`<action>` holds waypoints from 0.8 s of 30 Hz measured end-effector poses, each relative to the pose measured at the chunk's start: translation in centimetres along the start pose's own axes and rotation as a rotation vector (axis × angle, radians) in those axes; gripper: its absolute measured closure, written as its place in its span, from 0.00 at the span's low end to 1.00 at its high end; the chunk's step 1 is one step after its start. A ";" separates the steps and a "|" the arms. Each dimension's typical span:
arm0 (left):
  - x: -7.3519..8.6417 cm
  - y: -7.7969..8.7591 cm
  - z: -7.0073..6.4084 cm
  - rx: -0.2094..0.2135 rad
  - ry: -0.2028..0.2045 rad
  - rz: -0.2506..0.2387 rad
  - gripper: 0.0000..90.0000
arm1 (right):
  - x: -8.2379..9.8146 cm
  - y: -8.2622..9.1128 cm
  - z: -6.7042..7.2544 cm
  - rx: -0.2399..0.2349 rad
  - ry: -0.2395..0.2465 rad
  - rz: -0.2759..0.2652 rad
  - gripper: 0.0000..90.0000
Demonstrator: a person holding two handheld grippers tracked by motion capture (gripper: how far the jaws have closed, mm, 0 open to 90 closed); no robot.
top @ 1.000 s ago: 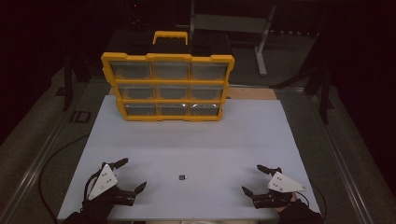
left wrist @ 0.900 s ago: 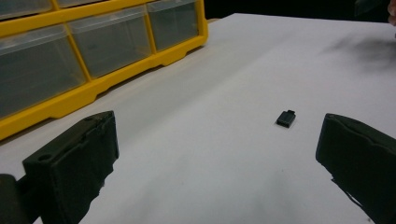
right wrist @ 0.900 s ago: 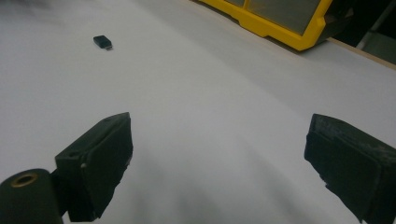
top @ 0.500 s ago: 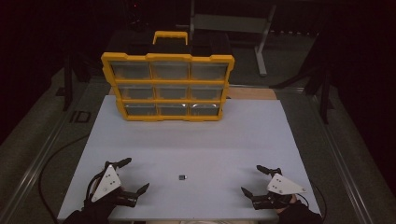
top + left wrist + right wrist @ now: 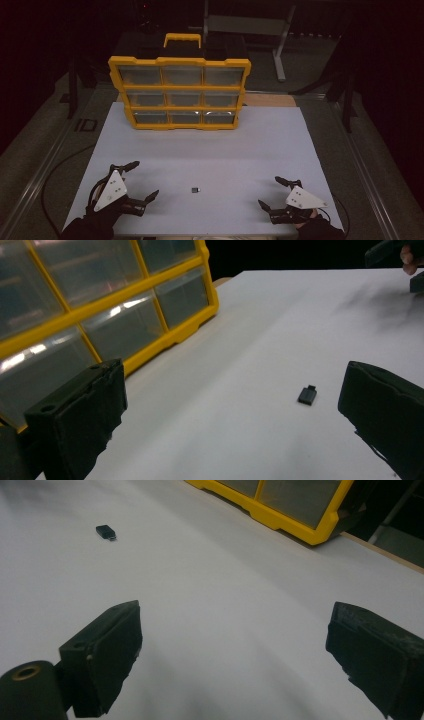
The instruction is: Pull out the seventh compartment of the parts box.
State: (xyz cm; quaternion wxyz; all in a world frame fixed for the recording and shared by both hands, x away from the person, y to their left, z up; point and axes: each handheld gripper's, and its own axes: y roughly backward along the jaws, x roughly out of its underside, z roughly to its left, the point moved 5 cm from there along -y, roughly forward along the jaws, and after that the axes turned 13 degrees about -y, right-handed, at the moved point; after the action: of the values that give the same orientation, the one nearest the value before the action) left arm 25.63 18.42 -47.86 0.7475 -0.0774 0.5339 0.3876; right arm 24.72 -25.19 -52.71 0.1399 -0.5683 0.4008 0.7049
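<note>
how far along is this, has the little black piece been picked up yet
Not yet. The small black piece lies untouched on the white table, apart from the yellow drawer organizer. Left gripper and right gripper are both open and empty. Grasping and placing remain.

The black left gripper with its grey three-cornered plate (image 5: 140, 179) holds its jaws spread wide, nothing between them. The matching black right gripper (image 5: 274, 191) also gapes, empty.

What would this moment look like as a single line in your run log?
left gripper: open, empty | right gripper: open, empty | small black part: flat on table, between grippers, untouched | yellow drawer box: upright at far edge
</note>
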 end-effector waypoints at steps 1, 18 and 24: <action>-0.3 0.1 0.2 -0.001 -0.005 -0.004 0.00 | 0.0 0.0 0.0 0.001 0.001 0.000 0.09; -4.1 0.0 3.5 -0.009 -0.097 -0.014 0.00 | -0.1 0.0 0.1 -0.006 0.000 -0.002 0.09; -5.3 -0.5 4.7 -0.026 -0.166 -0.011 0.00 | -0.1 0.0 0.1 -0.007 -0.002 -0.004 0.09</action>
State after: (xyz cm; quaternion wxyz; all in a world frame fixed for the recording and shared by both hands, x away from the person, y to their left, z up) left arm 28.78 17.96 -41.53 0.7902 -0.0579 0.4646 0.3954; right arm 24.71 -25.09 -52.63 0.1395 -0.5689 0.3970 0.7066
